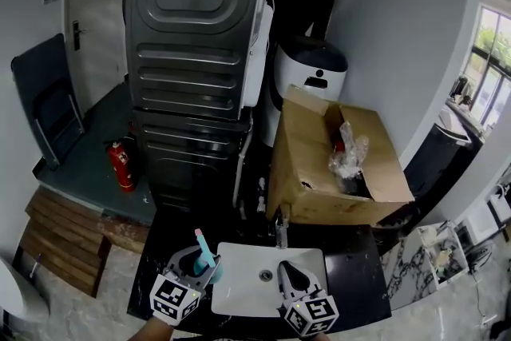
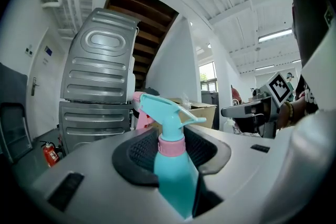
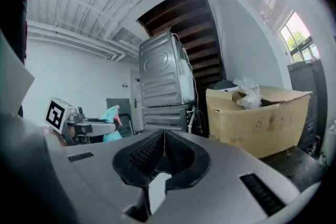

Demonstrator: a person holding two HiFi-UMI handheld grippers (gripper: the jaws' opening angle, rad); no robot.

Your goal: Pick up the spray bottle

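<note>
A teal spray bottle [image 2: 174, 169] with a pink collar and pink nozzle stands upright between the jaws of my left gripper [image 2: 171, 140], whose dark pads press on its body. In the head view the spray bottle [image 1: 205, 255] sticks up out of the left gripper [image 1: 194, 267] at the left edge of the white sink [image 1: 239, 295]. My right gripper [image 1: 290, 275] hovers over the sink's right side. Its jaws meet at the tips with nothing between them in the right gripper view [image 3: 164, 137], where the left gripper and bottle [image 3: 110, 122] show at the left.
A faucet [image 1: 281, 232] rises behind the sink on a black counter [image 1: 355, 275]. Beyond stand an open cardboard box [image 1: 339, 168] with crumpled plastic, a stacked grey washer and dryer [image 1: 196, 52], a white bin [image 1: 307, 72] and a red fire extinguisher [image 1: 122, 164].
</note>
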